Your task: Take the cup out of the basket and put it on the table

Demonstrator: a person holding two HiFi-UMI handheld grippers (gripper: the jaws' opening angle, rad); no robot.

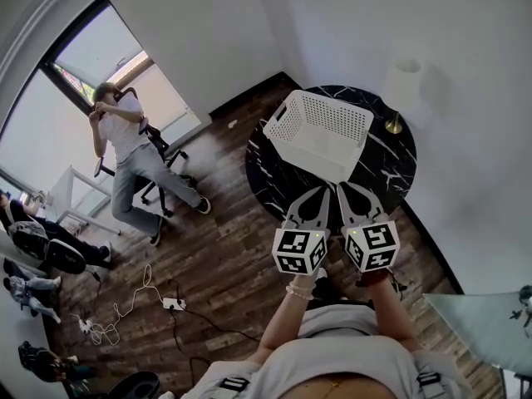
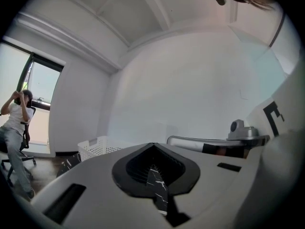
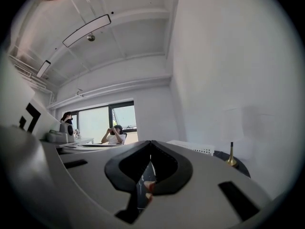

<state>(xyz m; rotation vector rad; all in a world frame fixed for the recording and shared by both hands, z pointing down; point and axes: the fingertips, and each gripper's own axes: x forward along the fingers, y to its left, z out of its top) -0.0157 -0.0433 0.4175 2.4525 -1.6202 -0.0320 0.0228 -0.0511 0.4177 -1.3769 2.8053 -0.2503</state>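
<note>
A white slatted basket point(image 1: 320, 131) stands on the round black marble table point(image 1: 274, 177). No cup shows in any view; the basket's inside is hidden from here. Both grippers are held side by side over the table's near edge, just short of the basket. My left gripper point(image 1: 314, 196) is shut, its jaw tips touching with nothing between them point(image 2: 152, 145). To its right, my right gripper point(image 1: 351, 194) is likewise shut and empty point(image 3: 150, 142). The basket point(image 2: 97, 148) appears low at the left in the left gripper view, and the basket point(image 3: 193, 148) right of centre in the right gripper view.
A lamp with a white shade point(image 1: 403, 81) and brass foot point(image 1: 393, 125) stands at the table's far right, close to the white wall. A person sits on a chair point(image 1: 125, 152) on the wooden floor to the left. Cables and a power strip point(image 1: 170, 303) lie on the floor.
</note>
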